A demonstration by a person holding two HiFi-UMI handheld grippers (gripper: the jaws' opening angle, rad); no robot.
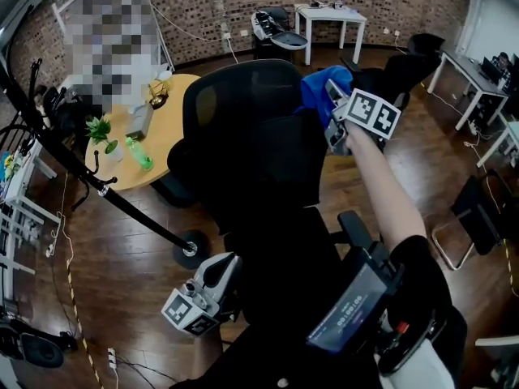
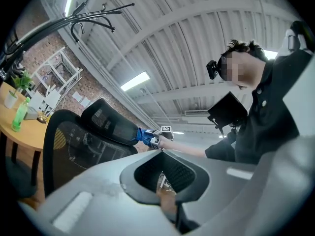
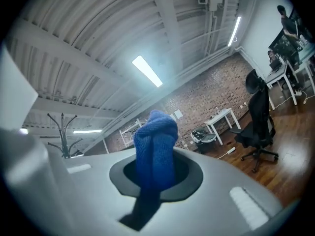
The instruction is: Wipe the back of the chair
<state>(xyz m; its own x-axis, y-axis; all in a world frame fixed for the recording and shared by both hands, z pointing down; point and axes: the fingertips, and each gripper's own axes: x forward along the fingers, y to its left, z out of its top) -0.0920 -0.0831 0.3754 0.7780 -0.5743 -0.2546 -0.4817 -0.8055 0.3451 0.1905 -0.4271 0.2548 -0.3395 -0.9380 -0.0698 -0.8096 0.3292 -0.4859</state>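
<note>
Jaws of the right gripper (image 1: 334, 100) clamp a blue cloth (image 1: 319, 91) against the chair back (image 1: 243, 120) at its top right edge; left gripper (image 1: 220, 270) jaws closed and empty, idle nearby; most of the wiping seems left to do.

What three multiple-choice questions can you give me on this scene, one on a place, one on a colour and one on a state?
1. Where is the green bottle?
A. on the round wooden table
B. on a windowsill
C. in a sink

2. What colour is the cloth?
A. red
B. blue
C. yellow

3. How do the right gripper's jaws stand?
A. apart and empty
B. shut on the cloth
C. shut on the bottle

Answers:
1 A: the bottle sits on the tabletop beside a potted plant.
2 B: it shows blue in every view.
3 B: the cloth is pinched between them, at the top of the black office chair.
</note>
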